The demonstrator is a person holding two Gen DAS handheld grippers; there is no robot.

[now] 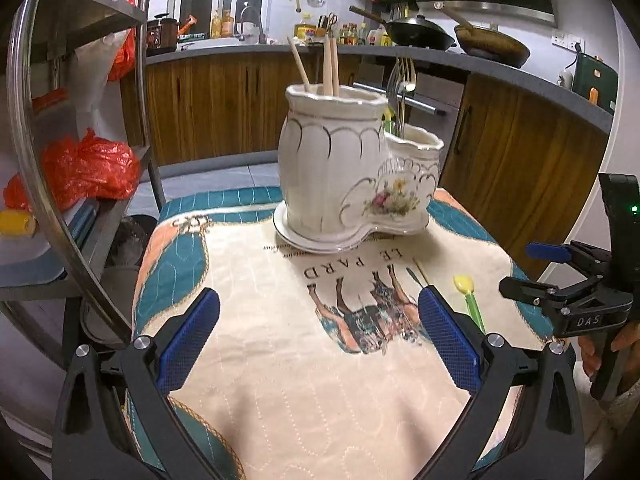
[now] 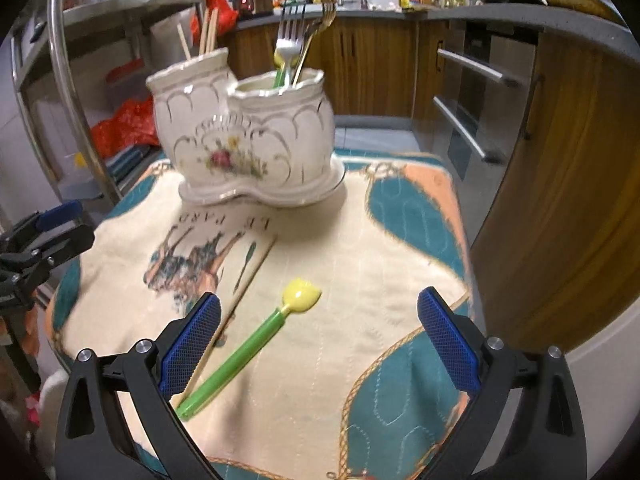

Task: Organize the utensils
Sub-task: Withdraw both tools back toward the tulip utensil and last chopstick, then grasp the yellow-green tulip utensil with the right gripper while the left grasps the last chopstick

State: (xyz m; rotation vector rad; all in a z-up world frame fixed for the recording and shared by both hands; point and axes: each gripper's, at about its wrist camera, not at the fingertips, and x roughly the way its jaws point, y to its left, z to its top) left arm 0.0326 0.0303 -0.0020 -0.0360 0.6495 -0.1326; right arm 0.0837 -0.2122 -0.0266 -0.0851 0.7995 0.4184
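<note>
Left wrist view: the left gripper (image 1: 318, 340) fills the bottom of the frame, its blue pads spread wide with nothing between them, above the cloth (image 1: 280, 380). The holder (image 1: 344, 168) — a white ceramic piece with two cups on one base — stands at centre. Chopsticks (image 1: 330, 66) rise from its taller cup on the left, forks (image 1: 400, 80) from the lower cup on the right. Just right of the right pad, a green-handled spoon (image 1: 470, 296) with a yellow bowl lies on the cloth, a thin stick (image 1: 422, 272) beside it. At the right edge the right gripper (image 1: 524, 272) comes in from the side, a hand (image 1: 604, 352) on its grip.

Right wrist view: the right gripper (image 2: 319, 338) is also wide open and empty. The spoon (image 2: 248, 348) lies slanted at lower centre, between the pads, yellow bowl toward the holder (image 2: 248, 140) at upper centre. The stick (image 2: 240, 296) lies just left of it, running behind the left pad. The left gripper (image 2: 60, 228) shows at the left edge — open.
</note>
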